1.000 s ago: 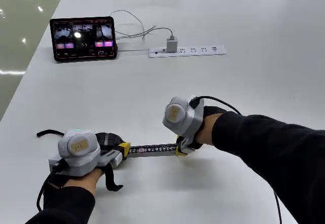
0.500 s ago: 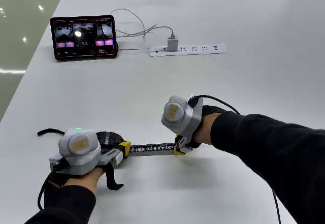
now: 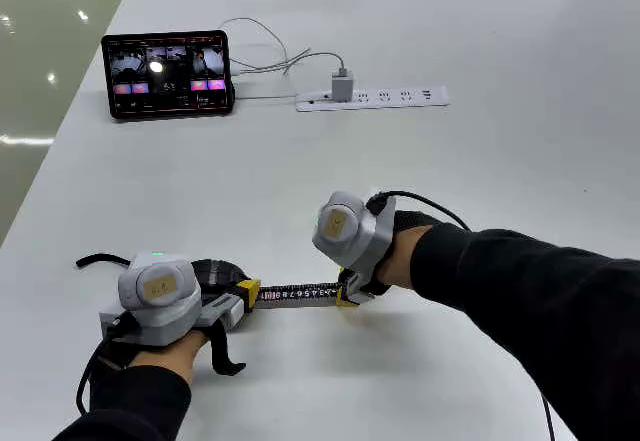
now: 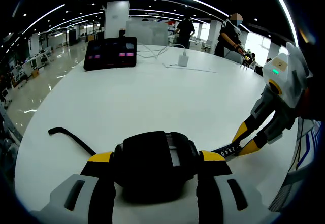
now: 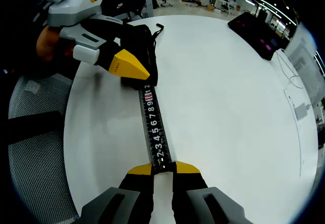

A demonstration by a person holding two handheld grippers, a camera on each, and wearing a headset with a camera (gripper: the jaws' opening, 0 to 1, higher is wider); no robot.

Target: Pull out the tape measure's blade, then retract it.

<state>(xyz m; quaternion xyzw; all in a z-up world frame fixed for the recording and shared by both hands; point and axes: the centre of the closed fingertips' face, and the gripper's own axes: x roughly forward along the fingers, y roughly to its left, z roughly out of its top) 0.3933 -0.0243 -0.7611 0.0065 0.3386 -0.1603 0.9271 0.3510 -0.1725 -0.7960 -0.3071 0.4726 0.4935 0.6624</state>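
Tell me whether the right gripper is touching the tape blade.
Touching. The right gripper view shows the right gripper clamped on the end of the blade, yellow tips on either side.

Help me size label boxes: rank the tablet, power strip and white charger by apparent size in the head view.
1. tablet, largest in area.
2. power strip, about as long but much thinner.
3. charger, smallest.
All sit similarly far away, so the order holds.

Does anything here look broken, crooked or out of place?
Nothing stands out. The left gripper clamps the tape measure's case; the right gripper pinches the blade, which lies straight along the table.
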